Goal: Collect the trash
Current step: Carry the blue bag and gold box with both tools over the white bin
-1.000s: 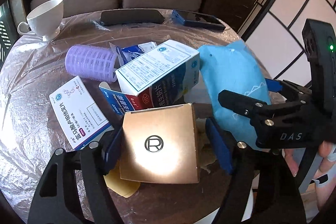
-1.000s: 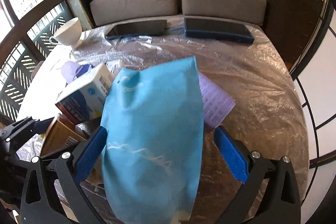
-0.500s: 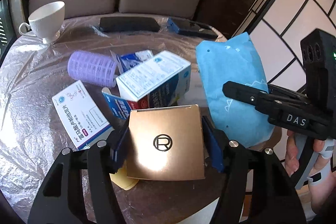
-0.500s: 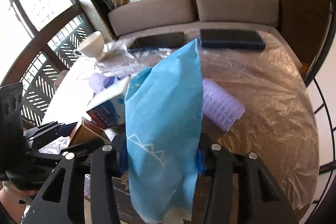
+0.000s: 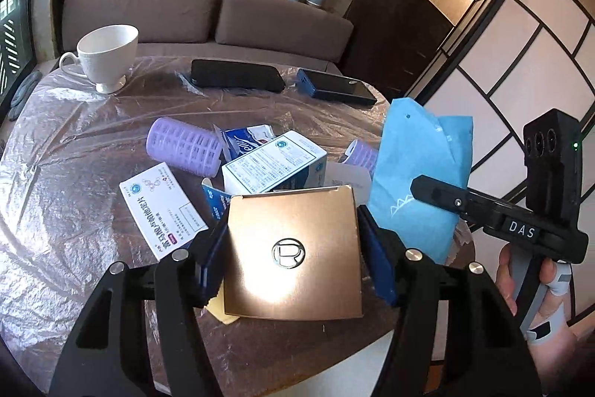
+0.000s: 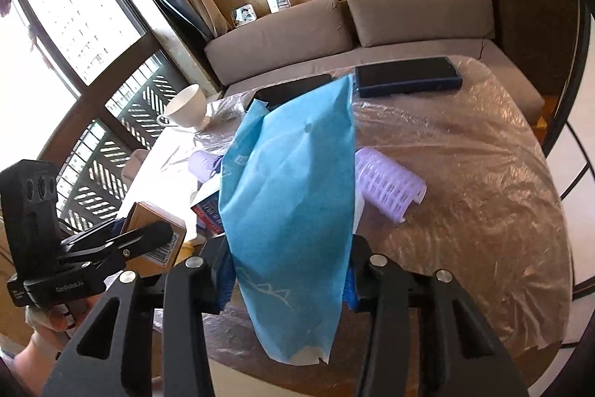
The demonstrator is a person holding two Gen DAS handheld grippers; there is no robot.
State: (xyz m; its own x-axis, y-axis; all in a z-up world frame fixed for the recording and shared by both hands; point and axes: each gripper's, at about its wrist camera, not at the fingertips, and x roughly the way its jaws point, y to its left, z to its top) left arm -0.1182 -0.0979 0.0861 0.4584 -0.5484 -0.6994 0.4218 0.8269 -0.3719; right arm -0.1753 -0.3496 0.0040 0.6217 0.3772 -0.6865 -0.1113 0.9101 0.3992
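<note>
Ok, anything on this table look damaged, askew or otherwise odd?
Yes: the white-and-blue medicine carton sits tilted, propped on other litter rather than flat. The blue bag in the right gripper has a ragged, torn bottom edge. Nothing looks spilled; the white cup stands upright.

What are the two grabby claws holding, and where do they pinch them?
The left gripper pinches the gold box by its two side edges. The right gripper pinches the blue bag across its lower part.
</note>
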